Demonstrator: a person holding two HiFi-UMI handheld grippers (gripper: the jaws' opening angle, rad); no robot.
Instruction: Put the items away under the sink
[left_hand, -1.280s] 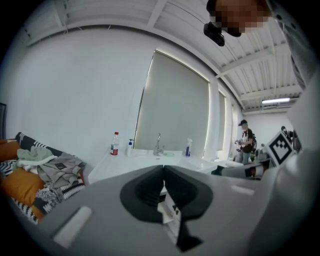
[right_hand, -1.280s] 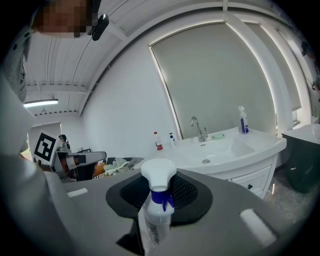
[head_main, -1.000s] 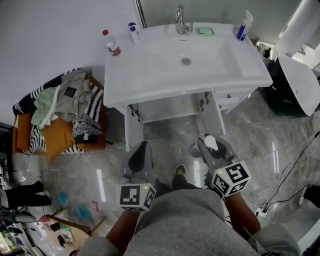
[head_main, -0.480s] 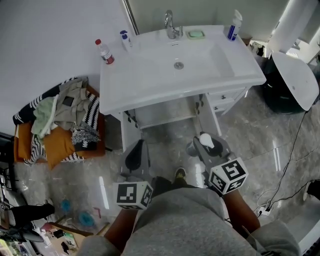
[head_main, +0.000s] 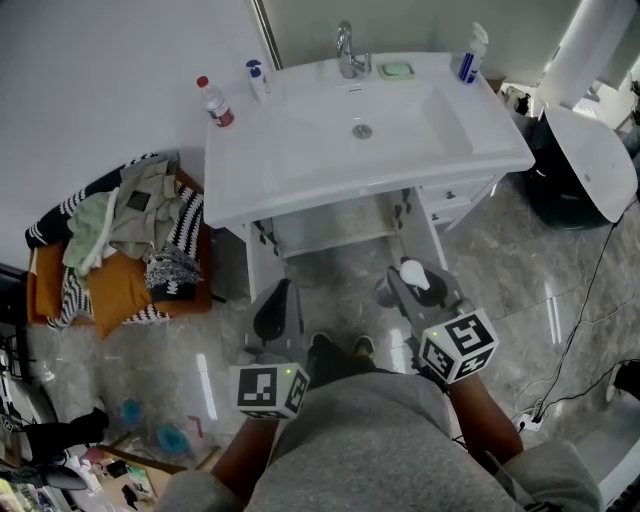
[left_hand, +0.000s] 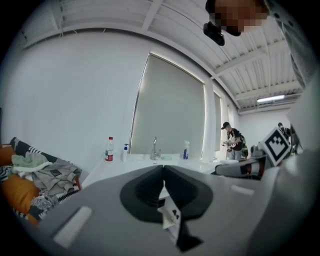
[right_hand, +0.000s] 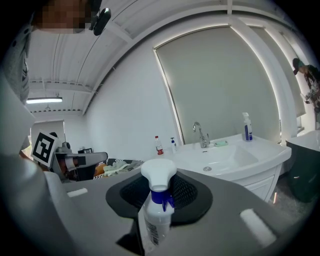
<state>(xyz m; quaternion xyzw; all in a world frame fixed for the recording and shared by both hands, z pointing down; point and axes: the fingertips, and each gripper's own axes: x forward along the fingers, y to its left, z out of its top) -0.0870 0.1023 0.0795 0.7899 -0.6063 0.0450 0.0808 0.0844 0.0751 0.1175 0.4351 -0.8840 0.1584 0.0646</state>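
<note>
Plastic, smooth and probably slick, makes up the spray bottle (right_hand: 159, 176): a rounded white trigger head, a blue collar and a pale cylindrical body with a printed label. It looks light and stiff enough to take a firm squeeze, best held on the body below the collar. That is where the right gripper (right_hand: 160, 196) clamps it upright, at one o'clock ahead of the person (head_main: 370, 440). The left gripper (left_hand: 162, 186) has its jaws pressed together on nothing. The glossy white sink (head_main: 300, 170) stands at twelve o'clock with the cabinet (head_main: 330, 228) beneath it open, and soft heaped clothes (head_main: 130, 230) lie at ten o'clock.
</note>
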